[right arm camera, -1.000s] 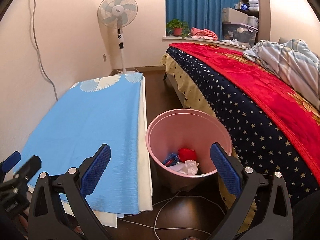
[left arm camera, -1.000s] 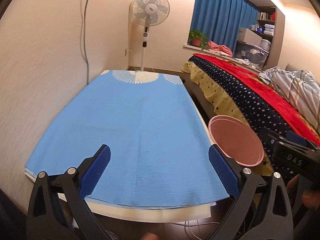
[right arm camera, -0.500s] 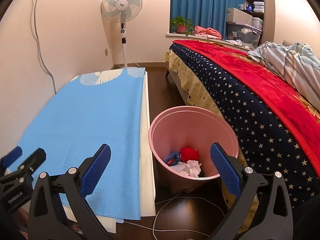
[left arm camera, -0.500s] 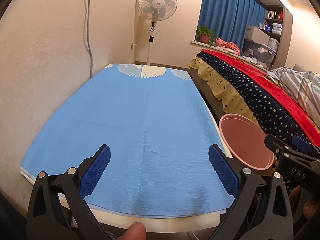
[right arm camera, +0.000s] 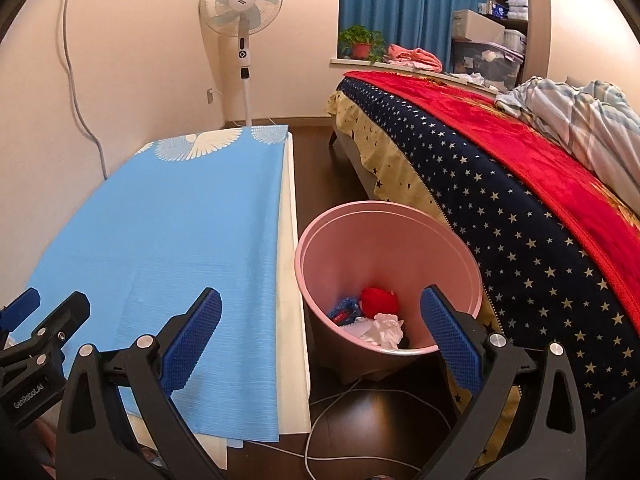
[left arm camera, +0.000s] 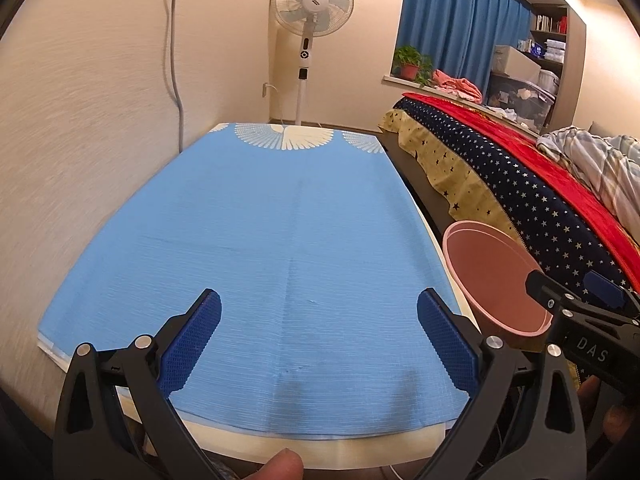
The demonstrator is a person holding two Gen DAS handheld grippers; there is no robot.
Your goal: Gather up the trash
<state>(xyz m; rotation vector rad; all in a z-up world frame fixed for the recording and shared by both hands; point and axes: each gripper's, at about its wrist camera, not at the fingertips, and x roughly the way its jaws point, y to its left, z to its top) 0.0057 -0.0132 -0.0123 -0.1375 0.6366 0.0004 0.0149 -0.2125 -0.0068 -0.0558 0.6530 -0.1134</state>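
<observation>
A pink trash bin [right arm camera: 384, 240] stands on the dark floor between a blue-covered mattress [right arm camera: 160, 248] and the bed. Red, white and blue crumpled trash [right arm camera: 376, 316] lies at its bottom. My right gripper [right arm camera: 320, 332] is open and empty, held above the bin's near rim and the mattress edge. In the left wrist view my left gripper [left arm camera: 318, 340] is open and empty over the near end of the blue mattress [left arm camera: 280, 240]. The pink bin [left arm camera: 492, 272] shows at the right there, with the right gripper's body in front of it. No loose trash shows on the mattress.
A bed [right arm camera: 520, 184] with a starry navy and red blanket lies on the right. A standing fan [right arm camera: 244, 40] is at the far wall. White cables [right arm camera: 348, 408] lie on the floor near the bin. A wall runs along the mattress's left side.
Both views have shifted slightly forward and upward over the second. The bin and mattress stay in place. Both grippers stay open and empty.
</observation>
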